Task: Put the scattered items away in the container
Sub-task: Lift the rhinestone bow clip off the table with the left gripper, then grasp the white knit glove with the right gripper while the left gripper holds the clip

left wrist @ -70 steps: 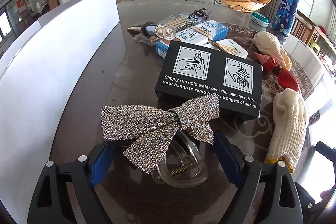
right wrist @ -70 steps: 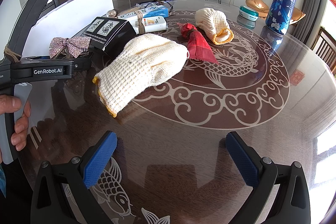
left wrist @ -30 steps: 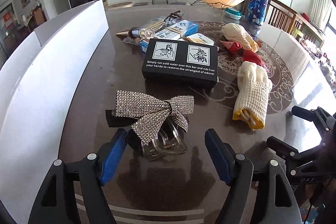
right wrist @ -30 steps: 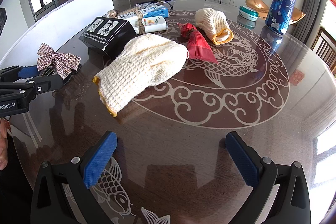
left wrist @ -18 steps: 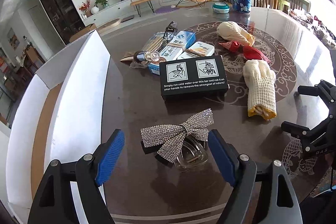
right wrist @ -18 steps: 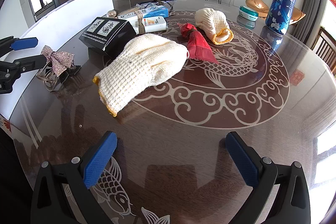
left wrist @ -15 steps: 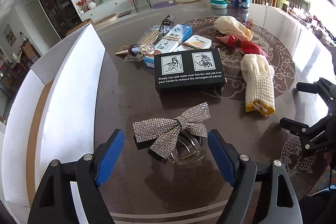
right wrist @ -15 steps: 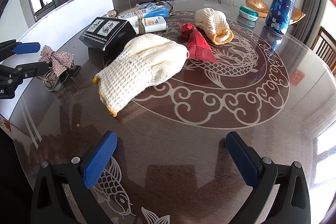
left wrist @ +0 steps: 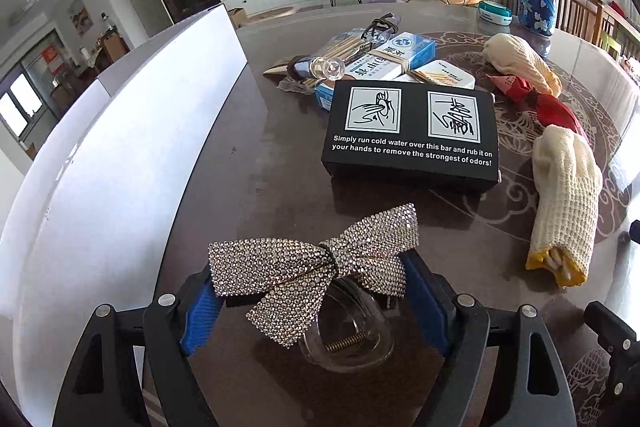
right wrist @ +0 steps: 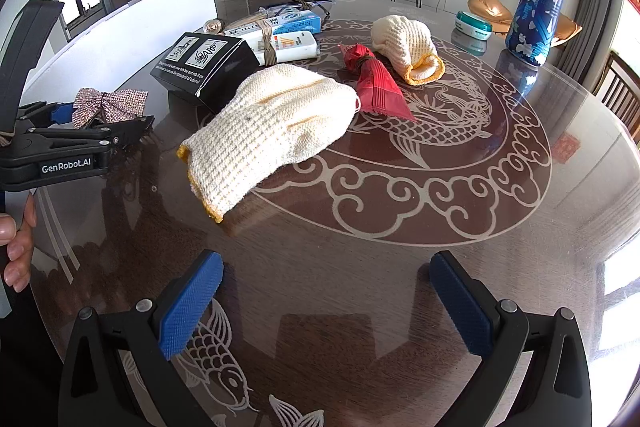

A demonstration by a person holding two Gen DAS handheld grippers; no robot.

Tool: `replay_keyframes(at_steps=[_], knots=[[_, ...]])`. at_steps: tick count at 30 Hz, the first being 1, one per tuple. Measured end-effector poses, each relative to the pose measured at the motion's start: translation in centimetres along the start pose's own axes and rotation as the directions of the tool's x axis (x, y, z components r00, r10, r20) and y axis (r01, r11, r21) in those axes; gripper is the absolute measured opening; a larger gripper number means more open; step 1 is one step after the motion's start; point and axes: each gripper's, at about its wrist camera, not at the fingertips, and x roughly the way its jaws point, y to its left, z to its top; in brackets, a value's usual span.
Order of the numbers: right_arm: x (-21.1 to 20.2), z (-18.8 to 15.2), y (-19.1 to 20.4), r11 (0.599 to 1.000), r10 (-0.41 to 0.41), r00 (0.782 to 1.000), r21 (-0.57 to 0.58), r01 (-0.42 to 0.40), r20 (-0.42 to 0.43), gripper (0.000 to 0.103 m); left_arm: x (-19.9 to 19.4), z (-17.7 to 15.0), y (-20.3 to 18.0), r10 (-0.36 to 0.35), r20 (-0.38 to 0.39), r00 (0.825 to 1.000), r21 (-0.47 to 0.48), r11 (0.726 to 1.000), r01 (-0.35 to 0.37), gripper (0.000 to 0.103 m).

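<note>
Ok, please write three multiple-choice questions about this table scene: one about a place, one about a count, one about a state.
1. Where does the rhinestone bow clip lie?
A. between the left gripper's pads
B. on the black box
C. in the white container

2. How many knitted gloves lie on the table?
A. one
B. two
C. four

3. How is the right gripper?
A. shut on a glove
B. open, empty
C. holding the box

Answers: 1 A, the pads flank the bow; 2 B, two cream gloves show; 3 B, only bare table lies between its pads.

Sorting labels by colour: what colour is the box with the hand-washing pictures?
The box is black with white print, clearest in the left wrist view.
</note>
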Motion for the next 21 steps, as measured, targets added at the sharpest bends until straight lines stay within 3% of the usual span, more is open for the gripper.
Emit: replay_keyframes(at_steps=[2, 6, 7, 14, 18, 21], knots=[[0.0, 0.0, 0.0, 1.000, 0.000, 1.000, 0.000, 0.000, 0.000, 0.103, 0.0, 0.0, 0.1, -0.010, 0.015, 1.000, 0.001, 1.000, 0.010, 0.081], [0.0, 0.0, 0.0, 1.000, 0.000, 1.000, 0.000, 0.000, 0.000, 0.103, -0.1, -0.1, 1.6, -0.136, 0.049, 0.990, -0.069, 0.988, 0.139, 0.076], [0.0, 0.0, 0.0, 1.000, 0.000, 1.000, 0.000, 0.000, 0.000, 0.103, -0.3, -0.2, 1.9, -0.133, 0.060, 0.989, -0.074, 0.988, 0.138, 0.069], [-0.5, 0.1, -1.0, 0.996, 0.056, 0.998, 0.072, -0.058, 0.017, 0.103, -2.3, -1.2, 2.7, -0.083, 0.106, 0.991, -0.059, 0.994, 0.090, 0.069], [-0.6, 1.5, -0.6, 0.930, 0.266, 0.964, 0.257, -0.264, 0.030, 0.103, -2.4, -1.7, 3.9, -0.096, 0.102, 0.990, -0.108, 0.988, 0.107, 0.069], [0.7, 4.1, 2.3, 0.934, 0.243, 0.970, 0.269, -0.234, 0.000, 0.103, -2.6, -2.0, 4.4, -0.094, 0.104, 0.990, -0.114, 0.988, 0.106, 0.069]])
